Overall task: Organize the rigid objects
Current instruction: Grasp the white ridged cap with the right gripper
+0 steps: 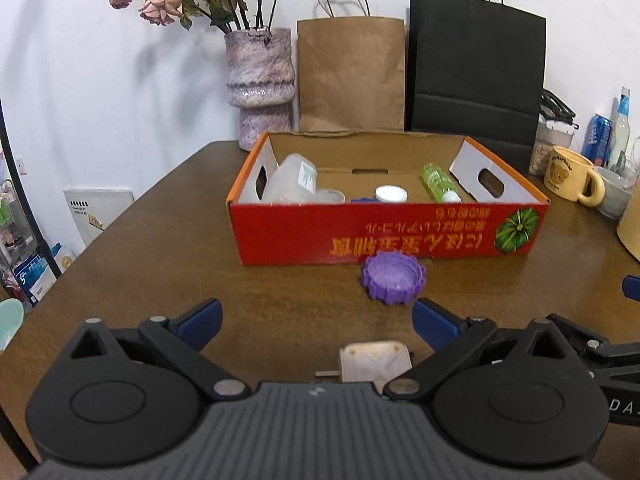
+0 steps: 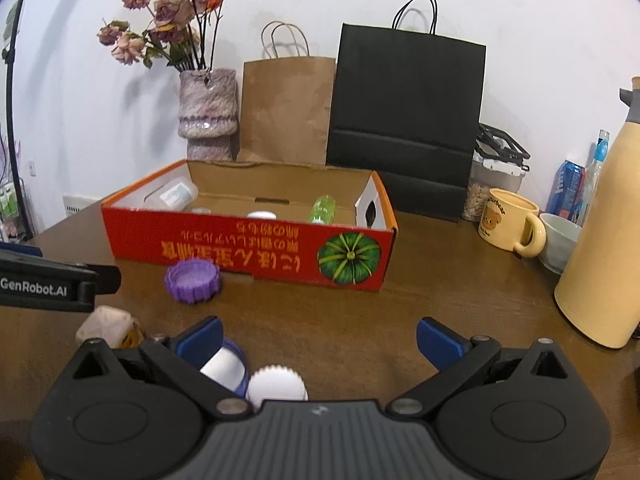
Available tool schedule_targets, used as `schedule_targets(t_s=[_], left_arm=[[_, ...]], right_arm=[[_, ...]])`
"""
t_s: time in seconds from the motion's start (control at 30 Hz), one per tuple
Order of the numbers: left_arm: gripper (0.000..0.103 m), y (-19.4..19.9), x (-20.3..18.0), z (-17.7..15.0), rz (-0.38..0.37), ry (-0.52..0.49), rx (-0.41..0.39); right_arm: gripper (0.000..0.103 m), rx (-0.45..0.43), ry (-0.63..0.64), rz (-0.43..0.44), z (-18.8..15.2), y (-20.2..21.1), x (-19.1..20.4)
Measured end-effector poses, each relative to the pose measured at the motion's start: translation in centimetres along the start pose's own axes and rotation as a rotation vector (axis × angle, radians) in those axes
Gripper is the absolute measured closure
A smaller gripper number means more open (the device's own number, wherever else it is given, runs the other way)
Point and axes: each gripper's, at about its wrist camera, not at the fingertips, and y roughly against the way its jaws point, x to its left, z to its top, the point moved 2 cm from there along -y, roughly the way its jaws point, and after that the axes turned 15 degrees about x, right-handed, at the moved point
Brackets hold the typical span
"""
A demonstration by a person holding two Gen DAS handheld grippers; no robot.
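While the red box (image 1: 384, 232) already holds a clear jug (image 1: 290, 180), a green bottle (image 1: 438, 182) and a white cap (image 1: 391, 193), with a blue lid peeking just over its front wall, plenty is left out on the table (image 1: 160, 256). Purple lid (image 1: 393, 277) sits right against the box's front, not in yet! Nearer in, a beige piece (image 1: 374, 360) lies under the left gripper (image 1: 316, 320), and a white cap (image 2: 276, 384) and a blue-rimmed lid (image 2: 226, 362) sit touching by the right gripper (image 2: 320, 340). Both claws gape wide, holding nothing. Roughly halfway, I'd say: four loose items to go. Mug (image 2: 510, 224) and flask (image 2: 600, 240) stand off right.
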Motion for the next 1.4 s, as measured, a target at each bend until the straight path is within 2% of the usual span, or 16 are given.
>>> schedule_targets(t_s=[0.5, 0.7, 0.93, 1.03, 1.13, 1.17, 1.2, 1.27, 1.4], left_arm=[[0.000, 0.0, -0.3, -2.6, -0.002, -0.013, 0.042], [0.000, 0.1, -0.2, -3.2, -0.008, -0.009, 0.046], [0.000, 0.2, -0.7, -3.3, 0.001, -0.017, 0.042], [0.000, 0.0, -0.8, -3.3, 0.002, -0.019, 0.045], [0.000, -0.1, -0.8, -3.3, 0.003, -0.020, 0.048], [0.000, -0.2, -0.9, -3.3, 0.002, -0.020, 0.049], [0.000, -0.2, -0.9, -3.3, 0.002, -0.020, 0.049], [0.000, -0.3, -1.0, -3.3, -0.001, -0.019, 0.052], [0.000, -0.5, -1.3, -3.3, -0.010, -0.024, 0.058]], right_arm=[[0.000, 0.098, 0.066, -0.028, -3.4, -0.6, -0.2], [0.000, 0.131, 0.083, -0.020, -3.4, -1.8, -0.2], [0.002, 0.128, 0.086, 0.006, -2.4, -2.9, -0.3], [0.007, 0.142, 0.084, 0.016, -2.0, -3.7, -0.3], [0.021, 0.141, 0.073, 0.060, -1.8, -3.9, -0.4], [0.032, 0.137, 0.072, 0.079, -1.8, -3.8, -0.4], [0.047, 0.133, 0.070, 0.099, -1.8, -3.8, -0.4], [0.064, 0.127, 0.064, 0.152, -1.9, -3.7, -0.4], [0.064, 0.107, 0.054, 0.151, -2.3, -3.4, -0.4]])
